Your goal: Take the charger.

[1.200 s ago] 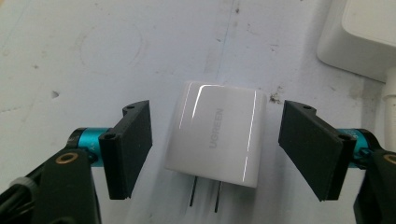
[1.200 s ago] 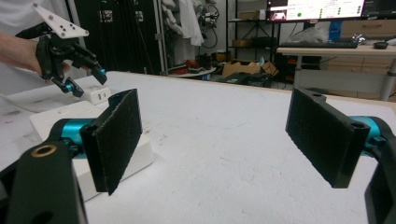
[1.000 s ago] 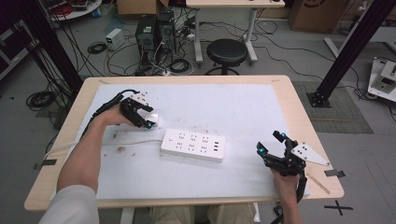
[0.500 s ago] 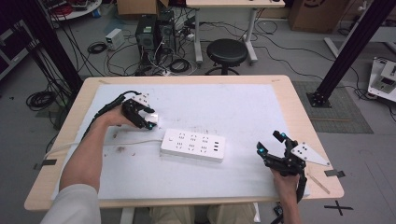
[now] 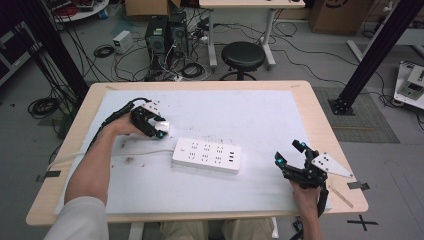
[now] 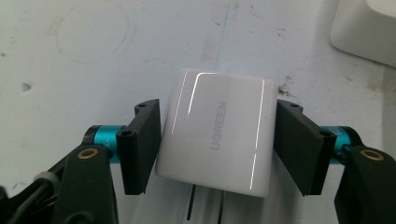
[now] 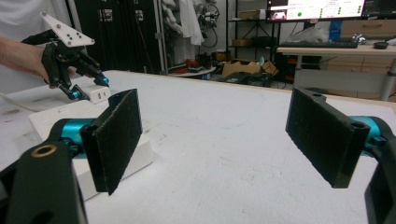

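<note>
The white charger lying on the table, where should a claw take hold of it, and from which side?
Take the white charger across its two flat side faces, coming from above with the prongs left free. It lies flat, and those parallel faces suit flat pads. The left claw has just been closing this way, pads against or almost against both sides, so full contact is hard to confirm.

Left gripper (image 5: pixel 159 128), jaws just closing, around small white plastic charger (image 5: pixel 164 127) beside white rectangular power strip (image 5: pixel 206 155)

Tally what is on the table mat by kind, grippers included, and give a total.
White charger: 1
White power strip: 1
Grippers, left gripper and right gripper: 2
Total: 4
</note>
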Tool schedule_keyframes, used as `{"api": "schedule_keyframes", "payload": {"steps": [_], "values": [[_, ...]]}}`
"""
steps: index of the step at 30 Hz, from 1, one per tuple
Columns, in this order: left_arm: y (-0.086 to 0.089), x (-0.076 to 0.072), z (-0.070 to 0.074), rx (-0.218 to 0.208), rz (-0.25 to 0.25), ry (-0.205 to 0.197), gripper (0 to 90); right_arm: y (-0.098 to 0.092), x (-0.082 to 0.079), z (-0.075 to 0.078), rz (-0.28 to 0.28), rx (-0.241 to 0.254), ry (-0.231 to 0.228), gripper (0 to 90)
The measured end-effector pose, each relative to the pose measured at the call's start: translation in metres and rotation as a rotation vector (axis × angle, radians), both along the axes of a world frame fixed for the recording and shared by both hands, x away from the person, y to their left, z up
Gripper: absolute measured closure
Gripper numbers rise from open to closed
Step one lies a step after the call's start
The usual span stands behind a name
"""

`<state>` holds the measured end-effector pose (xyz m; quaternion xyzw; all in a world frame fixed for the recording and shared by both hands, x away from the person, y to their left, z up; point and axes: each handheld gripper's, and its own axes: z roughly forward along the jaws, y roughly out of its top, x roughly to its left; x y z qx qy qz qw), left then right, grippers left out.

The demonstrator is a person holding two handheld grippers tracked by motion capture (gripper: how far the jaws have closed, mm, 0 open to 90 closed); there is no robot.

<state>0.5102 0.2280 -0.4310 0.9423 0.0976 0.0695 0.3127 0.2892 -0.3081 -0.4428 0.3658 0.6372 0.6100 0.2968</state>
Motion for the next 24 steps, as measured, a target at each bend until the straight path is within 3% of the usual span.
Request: {"api": "schedule_keyframes", "payload": {"steps": [10, 24], "values": [[0.0005, -0.0009, 0.0019, 0.017, -0.008, 0.003, 39.6, 0.0007, -0.0002, 0.0000, 0.001, -0.005, 0.001, 18.9], [0.0001, -0.0020, 0.0017, 0.004, 0.009, 0.015, 42.0, 0.0011, 0.0001, 0.0001, 0.002, -0.011, 0.001, 18.9]]}}
